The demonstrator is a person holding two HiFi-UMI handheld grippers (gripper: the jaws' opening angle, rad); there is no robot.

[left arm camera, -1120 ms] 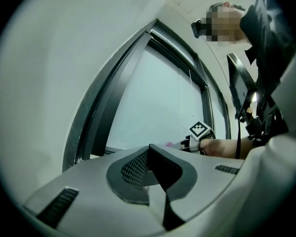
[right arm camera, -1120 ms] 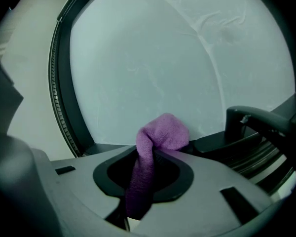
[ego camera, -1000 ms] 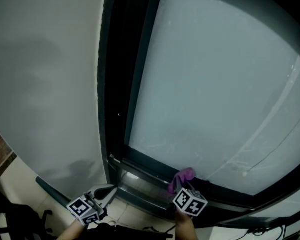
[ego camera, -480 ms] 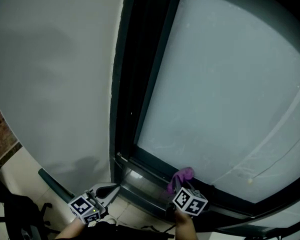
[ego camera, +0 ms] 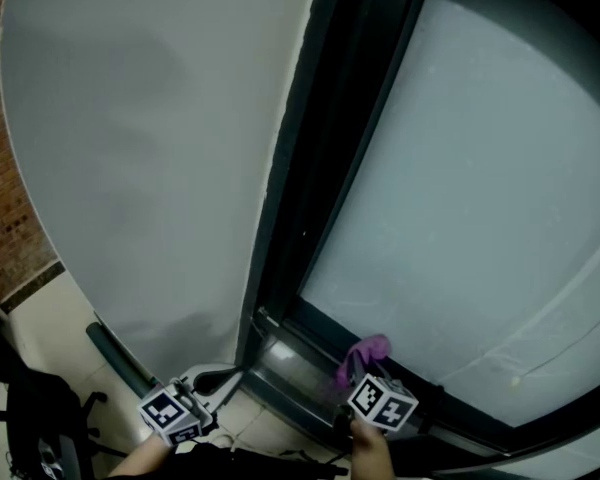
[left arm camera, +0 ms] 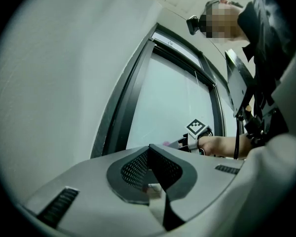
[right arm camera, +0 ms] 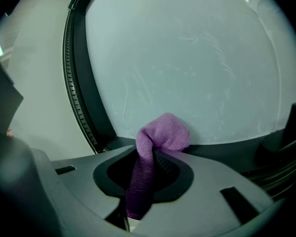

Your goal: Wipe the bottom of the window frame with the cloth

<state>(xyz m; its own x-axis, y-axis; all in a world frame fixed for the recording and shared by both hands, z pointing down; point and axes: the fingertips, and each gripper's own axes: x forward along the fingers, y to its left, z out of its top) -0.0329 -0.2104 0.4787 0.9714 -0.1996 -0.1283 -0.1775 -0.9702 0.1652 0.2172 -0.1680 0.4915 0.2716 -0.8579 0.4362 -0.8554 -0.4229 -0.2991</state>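
Holding the purple cloth (right arm camera: 163, 132) clamped in your right gripper (right arm camera: 148, 167), you have its bunched end at 12 o'clock from the jaws. It sits right where the window glass (right arm camera: 187, 58) meets the bottom of the window frame (right arm camera: 227, 147); whether it presses on the rail cannot be told.

In the head view that rail (ego camera: 450, 393) runs roughly from 10 o'clock to 4 o'clock. The cloth (ego camera: 365, 351) sits close to its left corner, so most of the unwiped length probably lies toward 4 o'clock.

Your right gripper (ego camera: 363, 376) is the nearer tool by far. Your left gripper (ego camera: 223, 377) waits at about 9 o'clock from it, off the rail near the foot of the grey wall (ego camera: 150, 168). Its own view shows the jaws (left arm camera: 150, 169) together with nothing between them.

The coming stroke likely follows the rail's long axis.
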